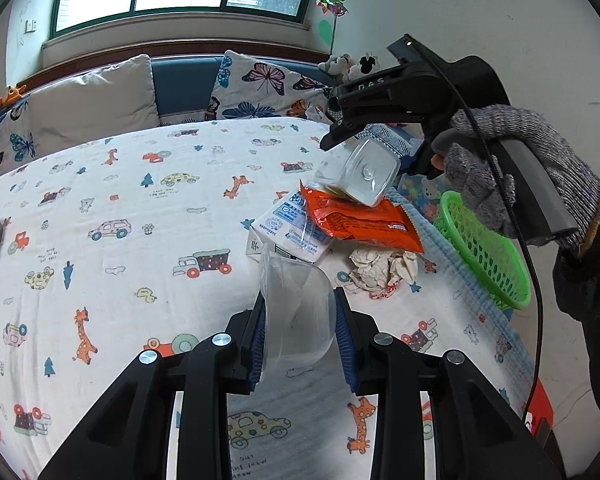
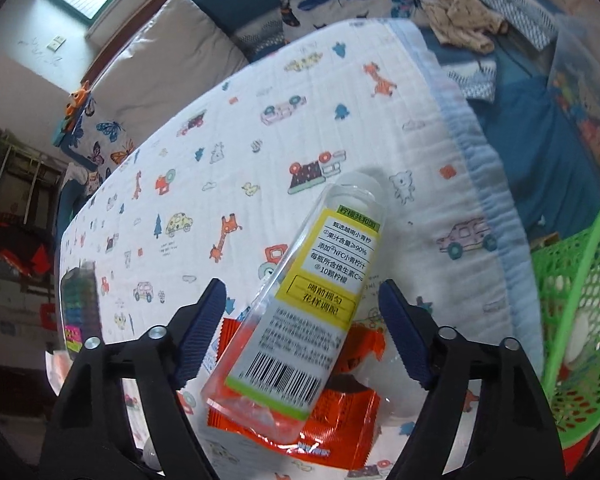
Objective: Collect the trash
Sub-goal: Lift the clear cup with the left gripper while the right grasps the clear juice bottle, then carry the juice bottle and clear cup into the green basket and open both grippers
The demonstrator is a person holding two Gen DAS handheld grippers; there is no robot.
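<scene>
The bed carries the trash pile; the green basket sits at its edge, right of the pile. The right claw stands open astride the bottle — long axis along the fingers, base outward. The left claw is clamped on a clear cup.

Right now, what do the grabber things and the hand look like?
Both grippers, left and right, are black plastic with ribbed blue pads and silver bolts. The gloved hand wears grey knit, around a grey handle with a black cable.
</scene>
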